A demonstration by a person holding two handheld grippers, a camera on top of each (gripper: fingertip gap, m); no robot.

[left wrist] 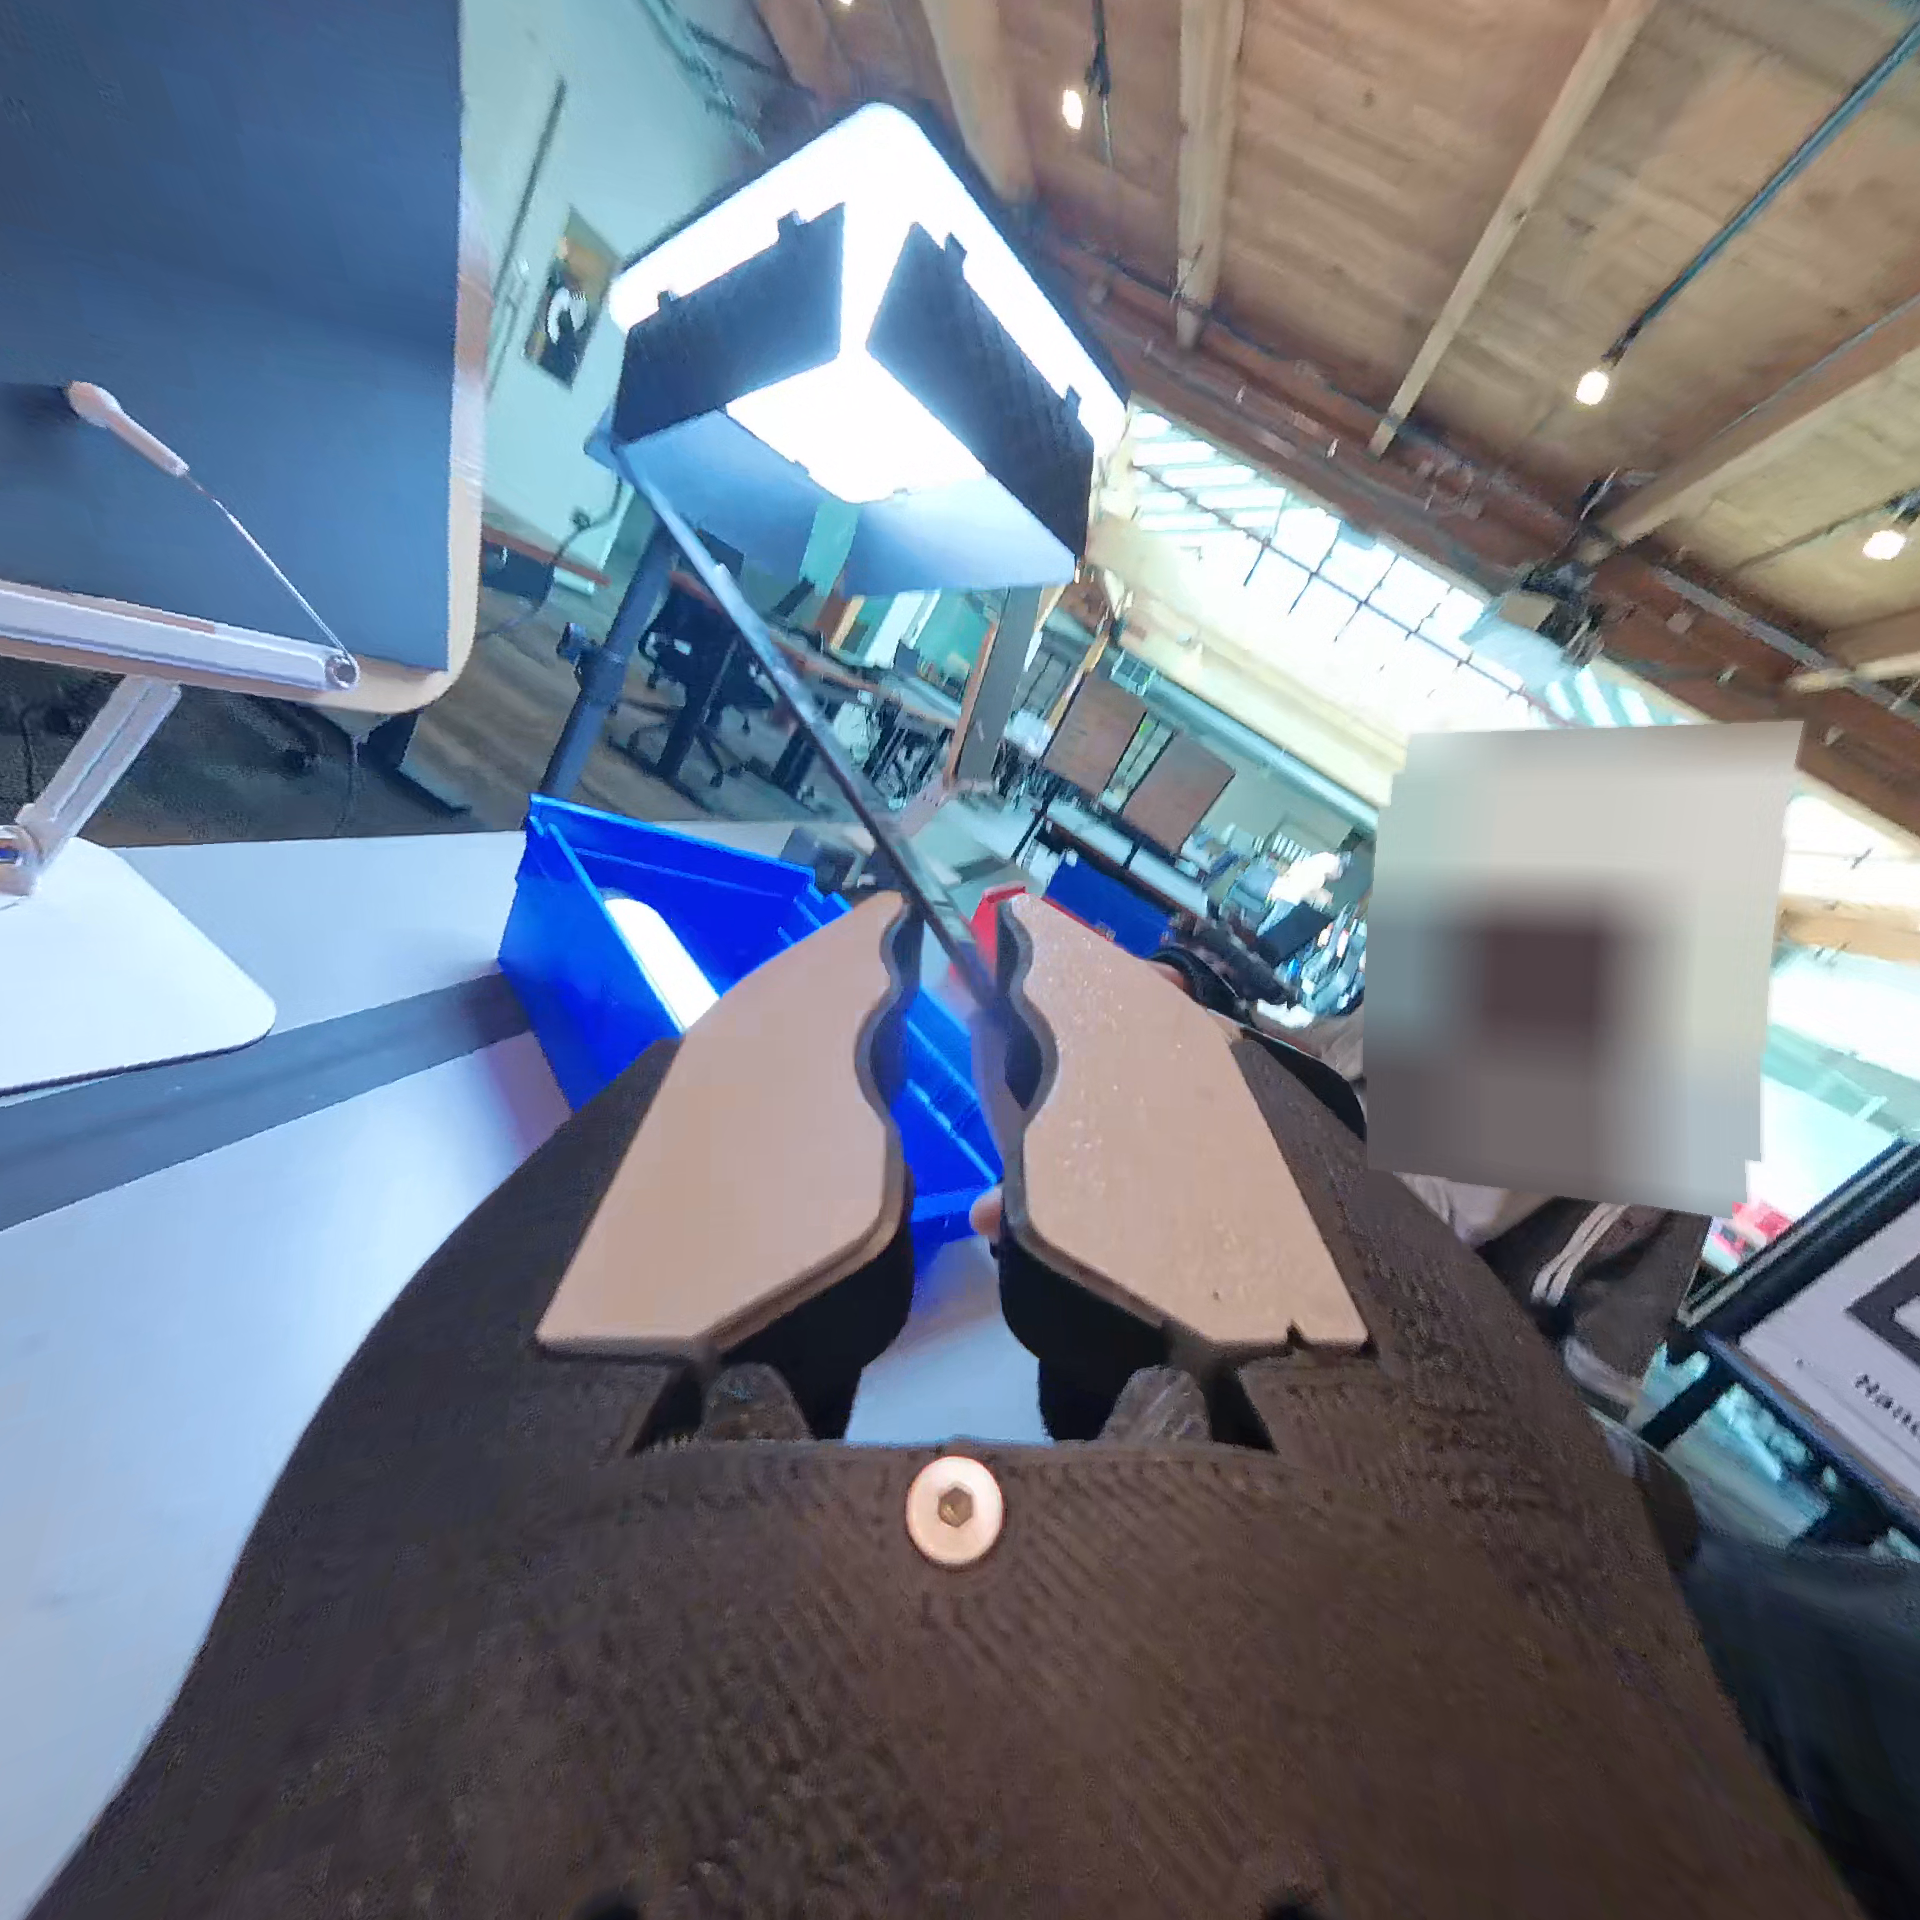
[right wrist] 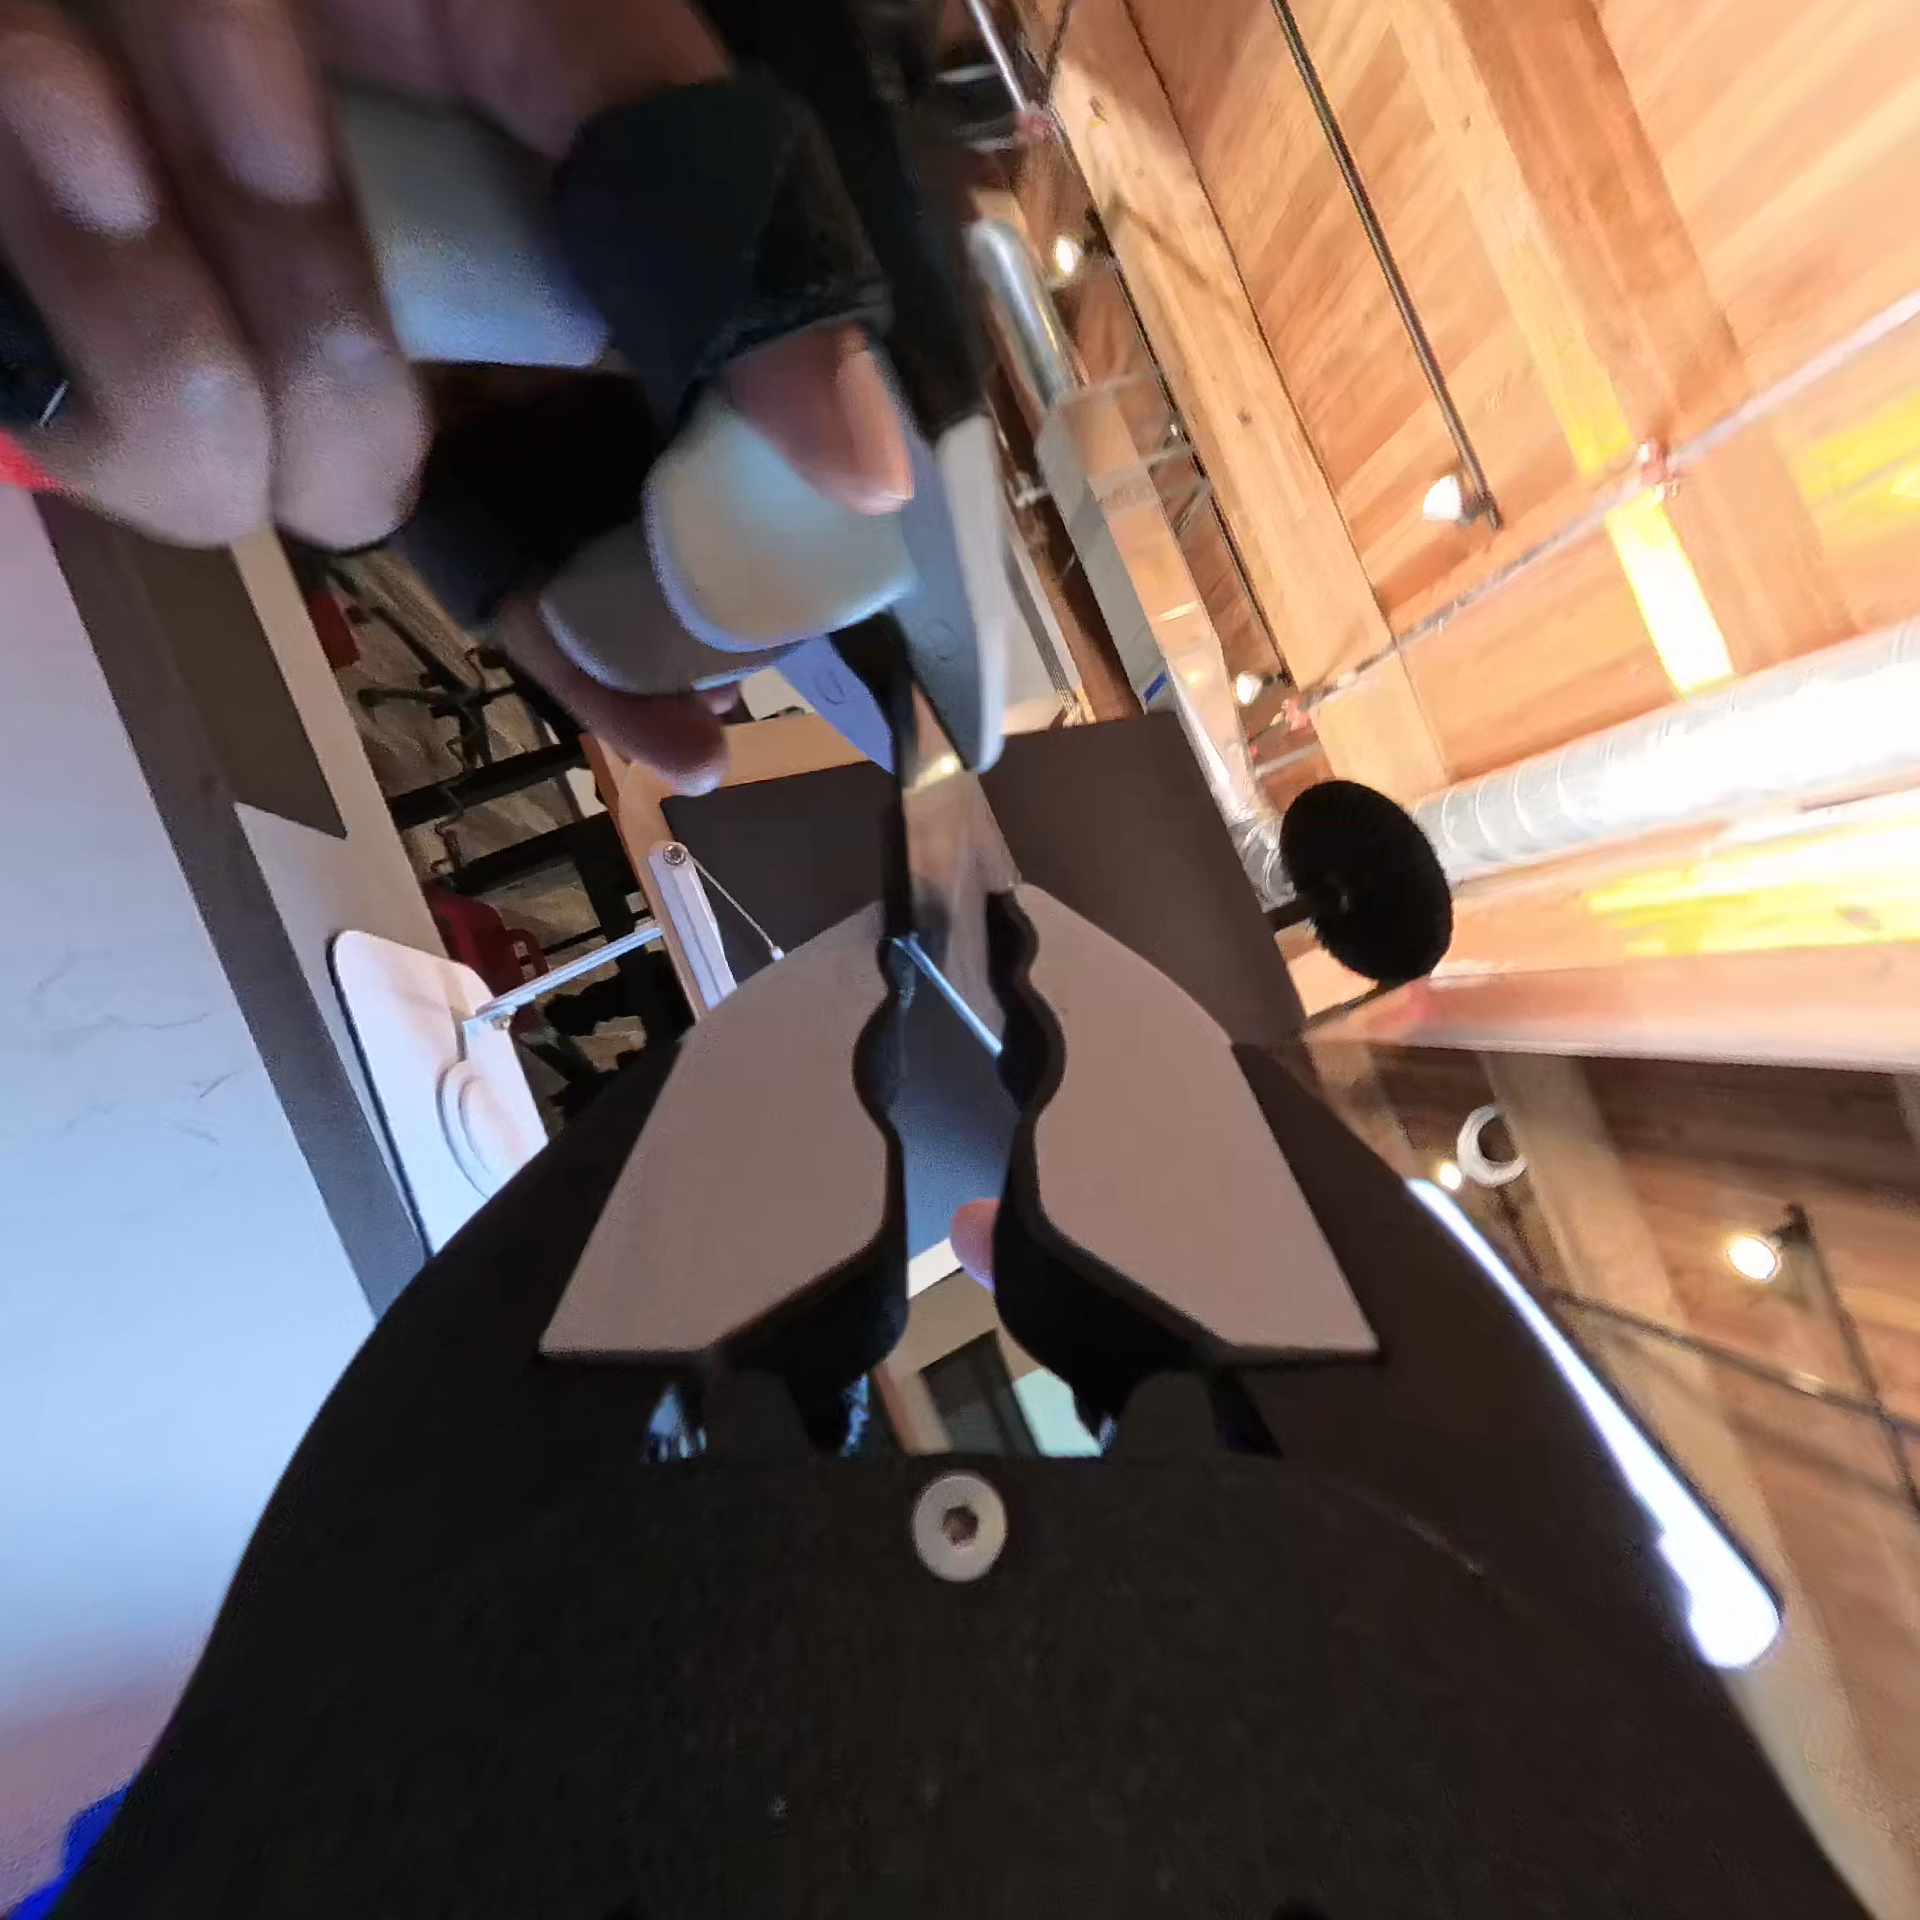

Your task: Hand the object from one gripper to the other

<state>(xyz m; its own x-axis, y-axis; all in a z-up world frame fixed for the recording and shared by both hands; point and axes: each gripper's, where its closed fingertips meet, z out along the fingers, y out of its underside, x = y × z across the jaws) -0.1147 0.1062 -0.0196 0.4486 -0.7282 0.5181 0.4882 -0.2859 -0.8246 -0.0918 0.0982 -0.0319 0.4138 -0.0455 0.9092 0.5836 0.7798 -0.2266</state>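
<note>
White desk (left wrist: 312,1195), blue bin (left wrist: 665,935) far; wood-beam ceiling (left wrist: 1455,208). Left hand-held gripper (left wrist: 951,925) pinching thin black rod (left wrist: 790,717); right hand-held gripper (right wrist: 951,925): can't tell.

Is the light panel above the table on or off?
On. The light panel glows bright white across its face and around its rim, behind the black flaps.
</note>
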